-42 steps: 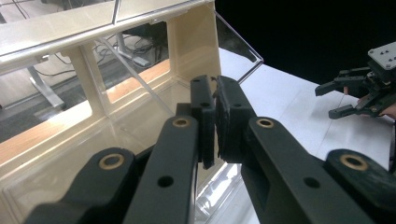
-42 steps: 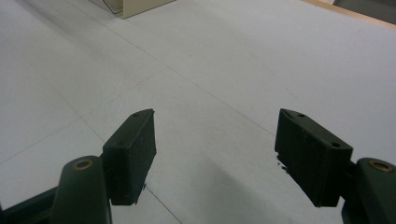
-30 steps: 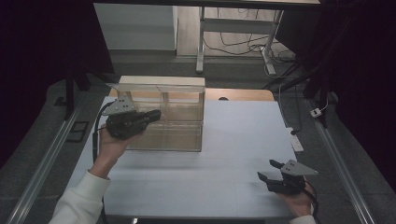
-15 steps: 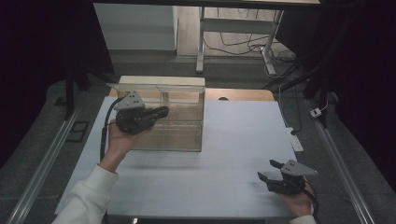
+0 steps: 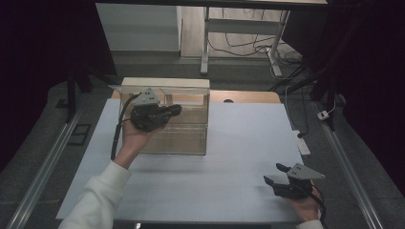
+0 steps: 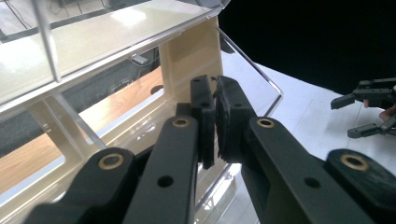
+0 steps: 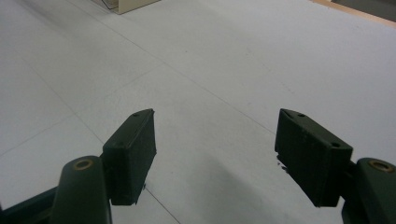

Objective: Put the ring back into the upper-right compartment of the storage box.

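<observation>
The clear acrylic box (image 5: 165, 121), rectangular with cream end panels, stands far left on the matte white table (image 5: 229, 157). Left gripper (image 5: 173, 110) hovers above it, jaws closed, empty. Right gripper (image 5: 276, 173), near right, jaws wide.

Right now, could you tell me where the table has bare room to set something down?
The white table lies bare between the clear box and the right gripper, and right of the box. It is crowded only where the left gripper hovers at the box.
</observation>
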Demonstrator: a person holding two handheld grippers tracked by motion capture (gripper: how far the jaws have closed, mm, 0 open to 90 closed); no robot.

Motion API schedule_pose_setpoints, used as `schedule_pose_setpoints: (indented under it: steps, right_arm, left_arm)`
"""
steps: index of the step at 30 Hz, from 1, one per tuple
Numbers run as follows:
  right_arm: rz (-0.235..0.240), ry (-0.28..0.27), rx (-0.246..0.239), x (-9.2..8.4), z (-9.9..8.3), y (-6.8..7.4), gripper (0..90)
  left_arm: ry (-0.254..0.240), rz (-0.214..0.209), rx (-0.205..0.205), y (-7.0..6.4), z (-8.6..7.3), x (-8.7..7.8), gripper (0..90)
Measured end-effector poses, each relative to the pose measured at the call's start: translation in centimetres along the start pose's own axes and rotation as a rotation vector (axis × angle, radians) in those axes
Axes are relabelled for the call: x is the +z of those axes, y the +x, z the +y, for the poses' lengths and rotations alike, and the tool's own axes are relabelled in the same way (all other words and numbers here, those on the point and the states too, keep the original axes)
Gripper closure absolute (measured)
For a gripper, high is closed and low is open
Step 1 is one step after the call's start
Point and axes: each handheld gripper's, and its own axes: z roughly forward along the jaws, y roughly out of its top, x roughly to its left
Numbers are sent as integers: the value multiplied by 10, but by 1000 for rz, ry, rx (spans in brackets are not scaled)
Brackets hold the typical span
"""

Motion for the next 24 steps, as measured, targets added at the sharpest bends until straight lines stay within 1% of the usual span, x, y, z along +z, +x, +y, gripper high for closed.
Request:
schedule_pose_setpoints:
  steps: [11,15,24]
  right_arm:
    - [-2,7,1,0,0,0,284]
    - [-3,8,0,0,0,0,284]
    - [-2,7,0,0,0,0,284]
  left_arm:
    - [21,15,-6,3,3,16,848]
    - [23,27,4,3,3,17,848]
    - [25,27,8,0,3,18,848]
